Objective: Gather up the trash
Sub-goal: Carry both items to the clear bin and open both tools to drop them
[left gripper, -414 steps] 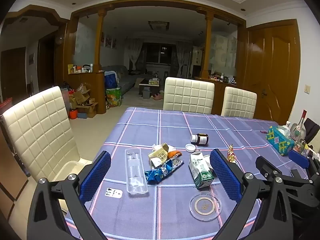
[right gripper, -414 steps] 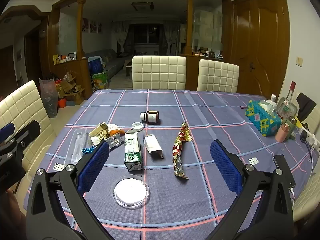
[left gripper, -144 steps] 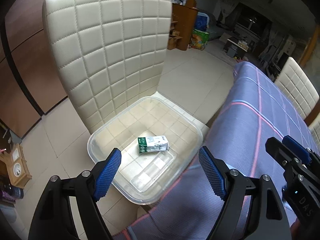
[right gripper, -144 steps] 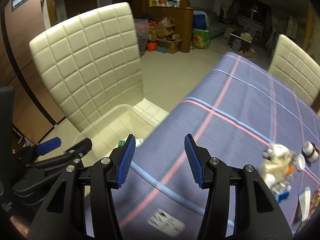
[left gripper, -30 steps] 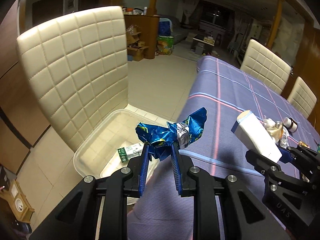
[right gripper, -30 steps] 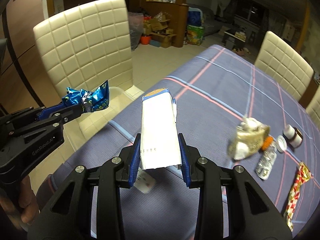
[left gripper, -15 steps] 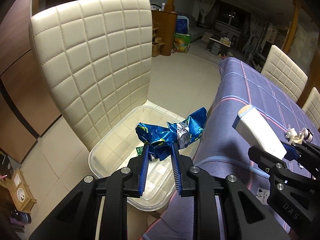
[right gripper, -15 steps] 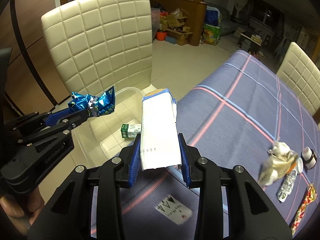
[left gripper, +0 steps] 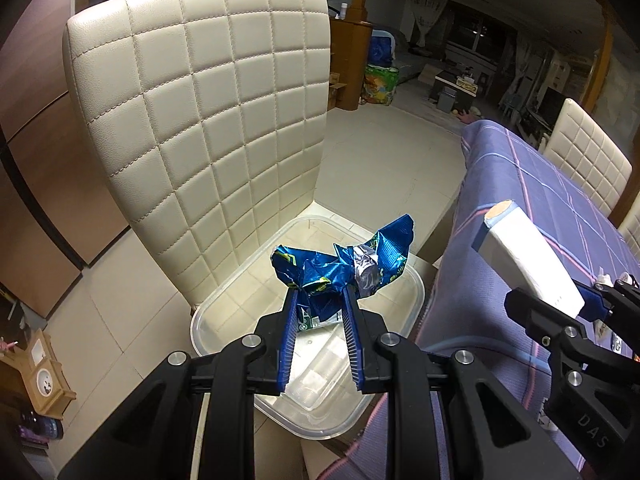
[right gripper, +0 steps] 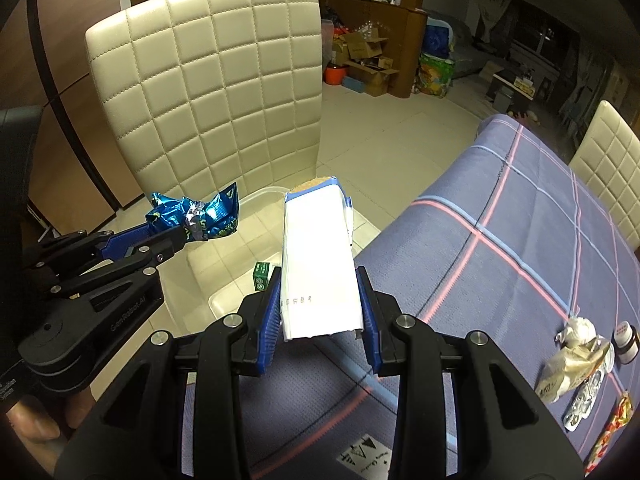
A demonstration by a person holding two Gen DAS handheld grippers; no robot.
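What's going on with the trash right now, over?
Left gripper shut on blue wrapper, above clear bin. Right gripper shut on white carton, near the table edge. Nothing blocking the bin.

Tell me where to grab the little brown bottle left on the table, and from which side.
Judging from the right wrist view, the brown bottle seems to stand upright near the table edge. Come from above and close across its round body, below the white cap; the crumpled wrapper crowds one side.
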